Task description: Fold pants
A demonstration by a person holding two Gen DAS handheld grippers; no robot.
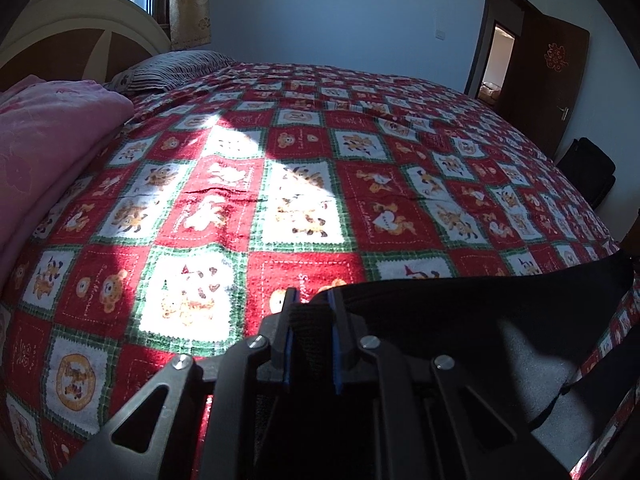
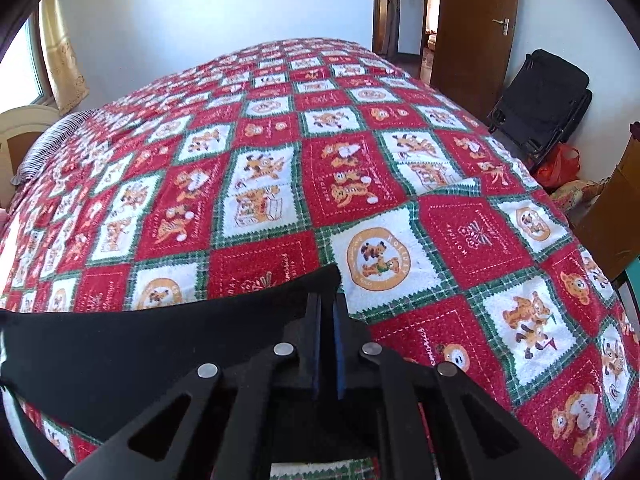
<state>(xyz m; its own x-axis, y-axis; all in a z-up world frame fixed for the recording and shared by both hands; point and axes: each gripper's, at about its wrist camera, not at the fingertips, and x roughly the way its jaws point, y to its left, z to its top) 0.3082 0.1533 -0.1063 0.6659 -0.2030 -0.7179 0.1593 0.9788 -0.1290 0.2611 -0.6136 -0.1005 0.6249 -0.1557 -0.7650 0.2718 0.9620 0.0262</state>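
The left gripper (image 1: 312,300) has its jaws clamped on the black pants (image 1: 460,320), and the right gripper (image 2: 327,304) pinches their other corner, cloth stretched between above the bed (image 2: 280,160). Only the left view shows a pink blanket (image 1: 48,140); only the right, a folded black chair (image 2: 540,100).

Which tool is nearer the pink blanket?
Left. The pink blanket lies just beyond the left tool, off to its left; the right tool grips the black pants farther toward the door side.
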